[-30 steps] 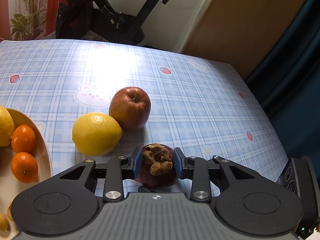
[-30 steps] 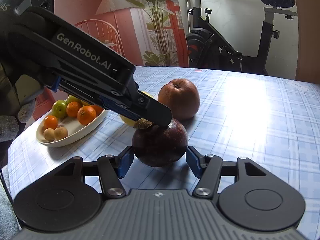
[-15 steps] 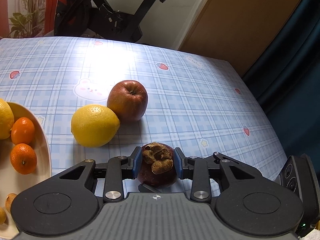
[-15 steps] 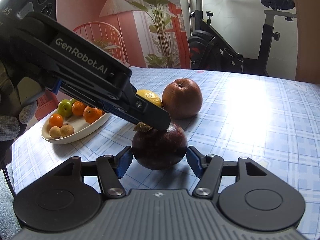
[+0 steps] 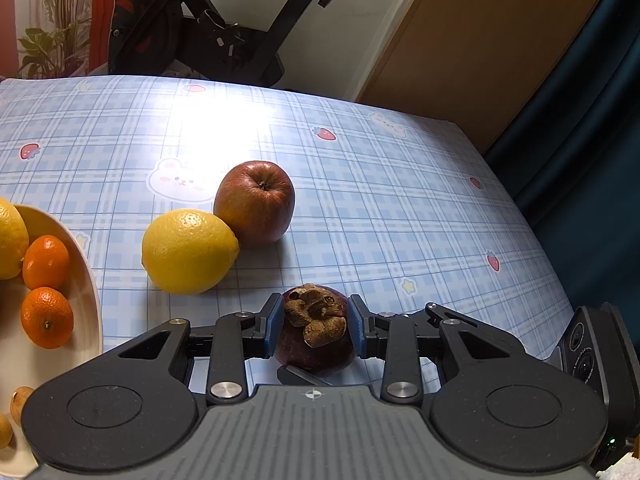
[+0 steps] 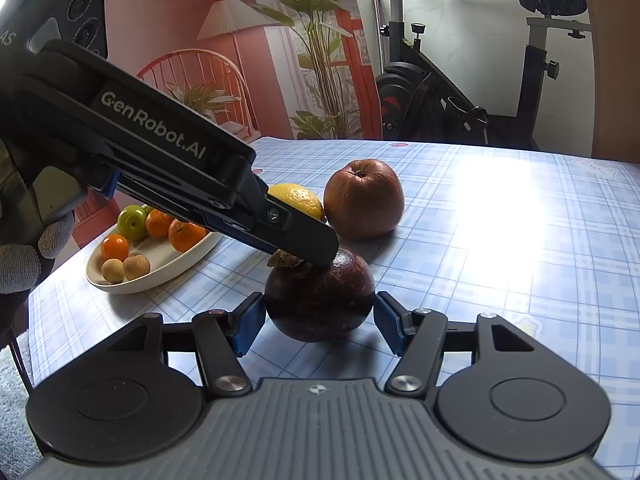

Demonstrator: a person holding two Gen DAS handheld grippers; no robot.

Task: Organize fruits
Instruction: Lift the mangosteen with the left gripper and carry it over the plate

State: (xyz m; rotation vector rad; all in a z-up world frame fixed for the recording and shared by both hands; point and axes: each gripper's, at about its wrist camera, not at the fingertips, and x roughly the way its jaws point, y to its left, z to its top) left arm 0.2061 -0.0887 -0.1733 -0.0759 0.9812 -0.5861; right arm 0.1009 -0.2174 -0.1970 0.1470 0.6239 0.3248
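Note:
A dark purple mangosteen point(image 5: 314, 350) with a brown dried calyx sits on the blue checked tablecloth point(image 5: 400, 208). My left gripper point(image 5: 315, 326) is shut on the mangosteen, pads against its upper sides. In the right wrist view the mangosteen point(image 6: 320, 300) lies between the blue pads point(image 6: 249, 322) of my right gripper point(image 6: 320, 320), which is open with a small gap on each side; the left gripper point(image 6: 316, 254) comes down on it from the upper left. A yellow lemon point(image 5: 188, 251) and a red apple point(image 5: 256, 202) stand just beyond.
A cream oval plate point(image 6: 160, 272) at the left holds tangerines point(image 5: 46, 318), a lemon, a green fruit point(image 6: 132, 222) and small brown longans point(image 6: 136, 267). An exercise bike point(image 6: 480, 92), a plant and a chair stand past the table's far edge. Dark curtain at the right.
The left gripper stays shut on the mangosteen. The left wrist view has shifted slightly, so the lemon and apple sit a little lower and nearer. The right gripper stays open around the fruit.

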